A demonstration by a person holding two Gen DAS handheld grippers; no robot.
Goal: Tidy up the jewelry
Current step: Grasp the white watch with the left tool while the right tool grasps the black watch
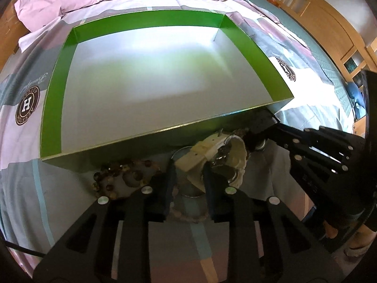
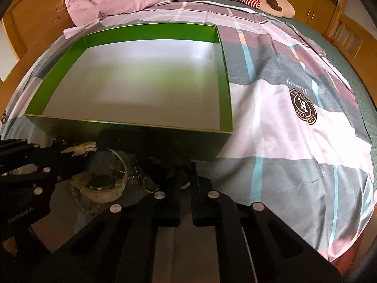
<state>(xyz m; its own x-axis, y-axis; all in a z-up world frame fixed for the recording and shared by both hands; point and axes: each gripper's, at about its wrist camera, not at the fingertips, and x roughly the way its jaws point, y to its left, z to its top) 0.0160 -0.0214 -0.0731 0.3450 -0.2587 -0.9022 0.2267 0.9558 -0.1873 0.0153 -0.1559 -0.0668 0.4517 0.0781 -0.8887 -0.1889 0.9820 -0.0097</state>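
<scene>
Partly shadowed, jewelry point(image 1: 219, 158) sits before green box point(image 1: 51, 108).

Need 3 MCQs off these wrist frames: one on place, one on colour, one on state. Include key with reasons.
1. Where does the jewelry lie?
A. inside the box
B. on the bed outside the box's near wall
C. on the pink pillow

2. The box's inner walls are:
A. green
B. red
C. blue

3. The box is:
A. lidded
B. open, nothing inside
C. open, full of beads

Key:
1 B, the bead bracelet and the cream watch lie in front of the box.
2 A, green walls around a pale floor.
3 B, no lid, and the floor shows bare in both views.
</scene>
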